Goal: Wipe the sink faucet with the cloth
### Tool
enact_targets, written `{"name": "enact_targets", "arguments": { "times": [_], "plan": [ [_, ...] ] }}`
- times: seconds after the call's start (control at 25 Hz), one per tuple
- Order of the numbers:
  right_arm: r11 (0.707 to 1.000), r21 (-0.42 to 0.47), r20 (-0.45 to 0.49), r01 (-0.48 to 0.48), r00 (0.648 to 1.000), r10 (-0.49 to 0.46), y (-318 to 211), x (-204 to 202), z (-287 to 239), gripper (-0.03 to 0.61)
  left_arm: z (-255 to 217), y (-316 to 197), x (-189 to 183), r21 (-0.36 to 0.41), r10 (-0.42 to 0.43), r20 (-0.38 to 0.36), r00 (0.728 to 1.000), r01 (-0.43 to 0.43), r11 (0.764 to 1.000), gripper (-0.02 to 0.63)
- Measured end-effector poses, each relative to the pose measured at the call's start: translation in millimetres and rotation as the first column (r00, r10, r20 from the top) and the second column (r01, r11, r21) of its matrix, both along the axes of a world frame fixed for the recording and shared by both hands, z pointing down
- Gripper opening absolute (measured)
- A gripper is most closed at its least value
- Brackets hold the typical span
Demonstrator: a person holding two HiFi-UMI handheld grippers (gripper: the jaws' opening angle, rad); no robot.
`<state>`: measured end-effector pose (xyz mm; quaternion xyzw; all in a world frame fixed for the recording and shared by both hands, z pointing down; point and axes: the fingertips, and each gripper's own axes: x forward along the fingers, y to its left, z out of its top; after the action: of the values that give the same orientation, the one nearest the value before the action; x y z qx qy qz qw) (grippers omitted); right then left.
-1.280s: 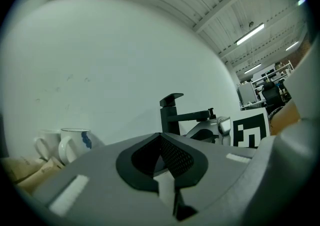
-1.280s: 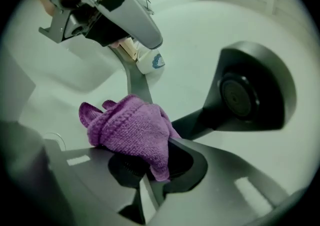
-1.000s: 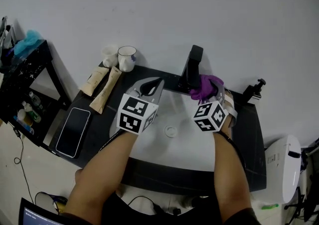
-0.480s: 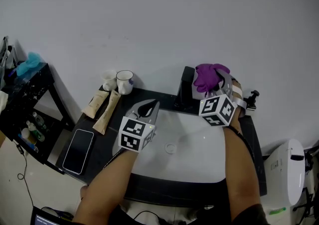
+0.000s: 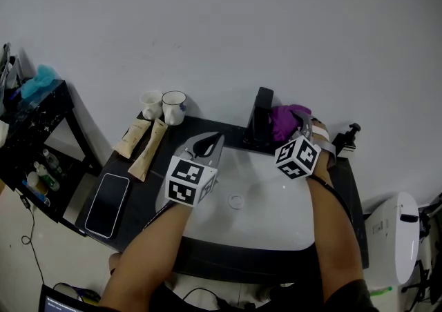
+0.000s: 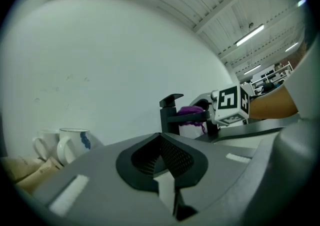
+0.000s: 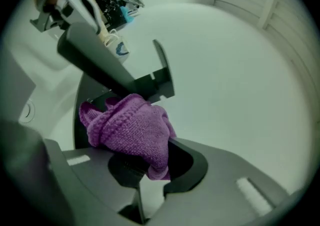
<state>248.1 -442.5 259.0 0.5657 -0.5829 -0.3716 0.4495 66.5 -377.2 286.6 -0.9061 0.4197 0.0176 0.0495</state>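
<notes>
The black faucet (image 5: 261, 119) stands at the back rim of the white sink (image 5: 269, 214). My right gripper (image 5: 298, 129) is shut on a purple knitted cloth (image 5: 286, 119), which presses against the faucet's right side. In the right gripper view the cloth (image 7: 132, 130) bunches between the jaws, right by the faucet (image 7: 115, 77). My left gripper (image 5: 206, 143) hovers shut and empty over the sink's left rim. In its own view the left gripper (image 6: 165, 157) looks toward the faucet (image 6: 170, 115) and the cloth (image 6: 190, 111).
Two mugs (image 5: 174, 107) stand at the counter's back left, with two tubes (image 5: 141, 139) and a phone (image 5: 107, 195) in front of them. A soap pump (image 5: 349, 134) sits right of the faucet. A black rack (image 5: 34, 131) stands at far left, a white bin (image 5: 394, 235) at right.
My right gripper lifted the cloth up above the faucet's top, then brought it back down along the faucet's right side. The left gripper has barely moved.
</notes>
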Motion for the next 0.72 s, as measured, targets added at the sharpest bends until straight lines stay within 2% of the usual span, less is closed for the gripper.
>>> {"name": "enact_targets", "arguments": {
  "times": [0.16, 0.48, 0.6, 0.72],
  "plan": [
    [0.997, -0.08, -0.034, 0.001, 0.999, -0.004, 2, 0, 40, 0.058, 0, 0, 1, 0.001, 0.001, 0.002, 1.0, -0.001, 1.0, 0.017],
    [0.983, -0.181, -0.093, 0.005, 0.995, -0.023, 10, -10, 96, 0.058, -2, 3, 3, 0.003, 0.012, -0.01, 1.0, -0.012, 1.0, 0.017],
    [0.983, -0.185, -0.037, 0.022, 0.999, -0.029, 21, -19, 97, 0.058, -3, 2, 3, 0.008, 0.012, -0.008, 1.0, -0.012, 1.0, 0.017],
    [0.974, -0.22, 0.083, 0.047, 0.996, -0.03, 43, -28, 94, 0.058, -5, 0, 0, 0.011, -0.011, -0.011, 1.0, 0.011, 1.0, 0.017]
  ]
}}
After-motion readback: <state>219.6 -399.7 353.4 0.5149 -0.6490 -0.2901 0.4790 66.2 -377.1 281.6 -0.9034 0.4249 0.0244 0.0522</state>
